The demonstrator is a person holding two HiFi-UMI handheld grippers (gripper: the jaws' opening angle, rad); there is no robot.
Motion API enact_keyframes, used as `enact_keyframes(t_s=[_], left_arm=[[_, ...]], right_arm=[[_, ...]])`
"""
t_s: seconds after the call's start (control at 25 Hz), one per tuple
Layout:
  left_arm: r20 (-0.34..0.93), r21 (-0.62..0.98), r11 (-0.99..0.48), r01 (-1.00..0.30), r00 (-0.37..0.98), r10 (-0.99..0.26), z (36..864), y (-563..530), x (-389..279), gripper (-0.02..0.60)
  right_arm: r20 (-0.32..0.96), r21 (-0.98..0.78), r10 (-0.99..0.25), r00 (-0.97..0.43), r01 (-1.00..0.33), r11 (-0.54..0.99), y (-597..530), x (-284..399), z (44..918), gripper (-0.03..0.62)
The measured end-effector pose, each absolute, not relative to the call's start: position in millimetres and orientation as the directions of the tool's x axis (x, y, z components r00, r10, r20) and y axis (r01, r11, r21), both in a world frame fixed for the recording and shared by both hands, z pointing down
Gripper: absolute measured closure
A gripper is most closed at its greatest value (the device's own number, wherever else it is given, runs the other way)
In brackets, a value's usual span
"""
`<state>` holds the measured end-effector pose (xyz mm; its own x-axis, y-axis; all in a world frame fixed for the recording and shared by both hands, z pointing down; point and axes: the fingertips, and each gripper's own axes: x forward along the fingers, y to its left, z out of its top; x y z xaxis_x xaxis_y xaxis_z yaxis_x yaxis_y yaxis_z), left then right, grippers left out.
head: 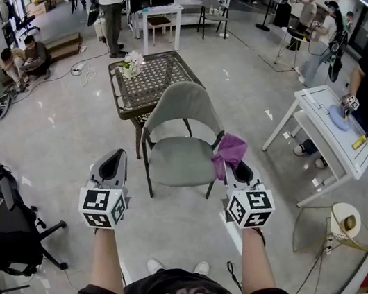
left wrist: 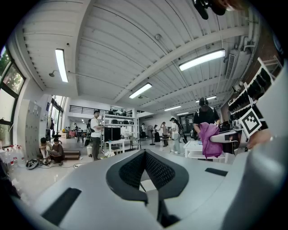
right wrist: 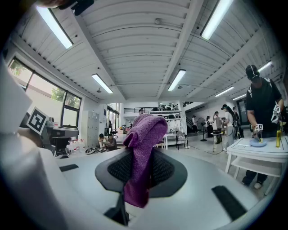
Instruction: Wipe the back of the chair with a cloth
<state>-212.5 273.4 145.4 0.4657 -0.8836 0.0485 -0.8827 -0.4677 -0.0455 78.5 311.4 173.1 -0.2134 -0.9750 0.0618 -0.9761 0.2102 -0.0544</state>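
Wicker table (head: 158, 78), white desk (head: 317, 119), office chair (head: 7, 241)

Bright, even light pours from the ceiling strip lamps (left wrist: 202, 59) and side windows (right wrist: 44, 84). The glossy floor (head: 63, 139) throws soft glare. Fisheye bends every edge, the corners go black, and near surfaces blur.

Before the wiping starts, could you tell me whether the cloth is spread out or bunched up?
Bunched up: the cloth is a narrow, crumpled clump pinched in the right gripper.
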Motion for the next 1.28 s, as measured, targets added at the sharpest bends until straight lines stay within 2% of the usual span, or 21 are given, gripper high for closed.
enact_keyframes(t_s=[0.64,1.28], left_arm=[[0.088,-0.057,-0.487,-0.872,0.481,-0.872,162.6,276.7,-224.2,0.574],[0.088,-0.035,-0.530,-0.848,0.525,-0.846,175.3,243.7,-266.3,0.574]], right_arm=[[0.084,-0.031,-0.977,-0.197,-0.980,0.195,314.0,64.7,181.6,0.500],[0.099,-0.050,-0.978,-0.186,-0.982,0.182,282.6,19.1,192.8,0.500]])
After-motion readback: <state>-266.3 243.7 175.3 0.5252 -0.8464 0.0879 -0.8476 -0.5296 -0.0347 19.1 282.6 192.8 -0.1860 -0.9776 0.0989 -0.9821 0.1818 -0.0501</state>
